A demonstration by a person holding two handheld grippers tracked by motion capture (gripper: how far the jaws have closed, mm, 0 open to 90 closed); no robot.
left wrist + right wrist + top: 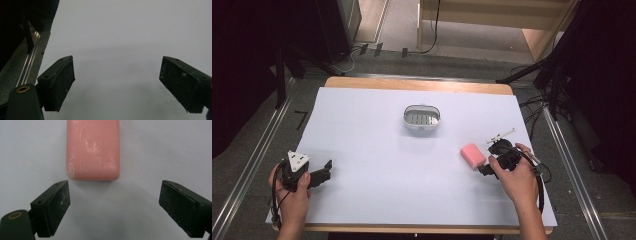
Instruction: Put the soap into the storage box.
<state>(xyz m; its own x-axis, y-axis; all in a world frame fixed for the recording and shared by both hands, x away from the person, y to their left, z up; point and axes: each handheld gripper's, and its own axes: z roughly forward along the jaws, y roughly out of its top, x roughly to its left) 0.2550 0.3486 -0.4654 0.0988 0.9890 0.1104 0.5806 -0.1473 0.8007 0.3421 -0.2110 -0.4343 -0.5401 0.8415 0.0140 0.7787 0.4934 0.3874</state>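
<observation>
A pink bar of soap [473,155] lies flat on the white sheet at the right of the table. My right gripper [485,169] sits just beside it, on the near right, held in a hand. In the right gripper view the soap [93,148] lies just beyond the fingertips, and the right gripper [113,202] stands open with only bare sheet between its jaws. A white oval soap dish [422,118] with a slotted grey insert stands at the middle back. My left gripper [326,172] rests at the near left, and in its own view the left gripper [117,82] is open over the bare sheet.
The white sheet [377,165] covers most of the wooden table. Metal rails [257,160] run along the floor on both sides of the table. Cables [537,110] and dark stands crowd the floor at the back and the right.
</observation>
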